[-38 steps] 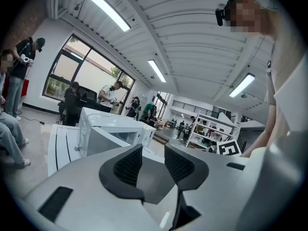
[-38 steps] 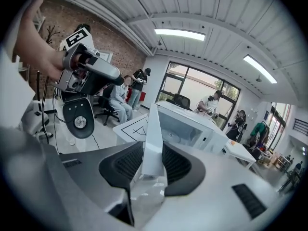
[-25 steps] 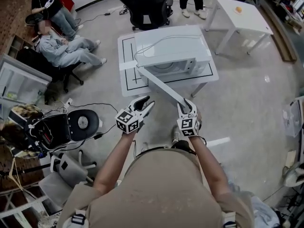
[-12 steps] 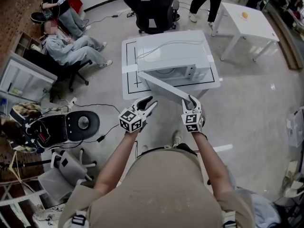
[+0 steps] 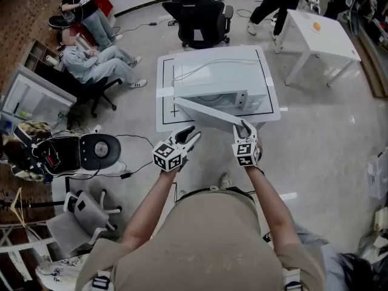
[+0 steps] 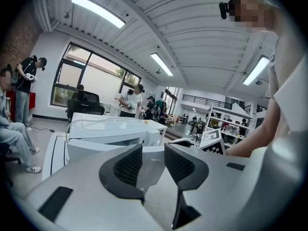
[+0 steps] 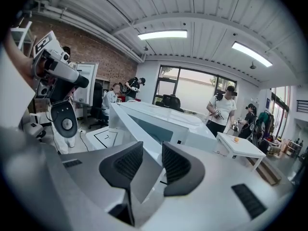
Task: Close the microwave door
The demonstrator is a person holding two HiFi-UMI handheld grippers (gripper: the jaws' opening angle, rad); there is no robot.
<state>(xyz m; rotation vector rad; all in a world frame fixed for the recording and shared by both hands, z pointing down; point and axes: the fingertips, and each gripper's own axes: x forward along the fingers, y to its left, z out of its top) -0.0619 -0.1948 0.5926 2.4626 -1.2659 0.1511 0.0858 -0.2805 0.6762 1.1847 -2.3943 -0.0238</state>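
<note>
While door point(image 5: 206, 113) ajar, office chair point(image 5: 197, 8) beyond.

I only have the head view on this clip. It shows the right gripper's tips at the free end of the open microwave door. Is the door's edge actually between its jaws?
Observer: Yes. In the right gripper view, the free edge of the microwave door stands in the narrow gap of the right gripper, whose jaws are closing. Whether the edge is clamped I cannot tell.
Operator: And the left gripper, is it on the door too?
Observer: No. In the left gripper view, the left gripper has its jaws a little apart with nothing held between them. The door lies beyond its tips.
</note>
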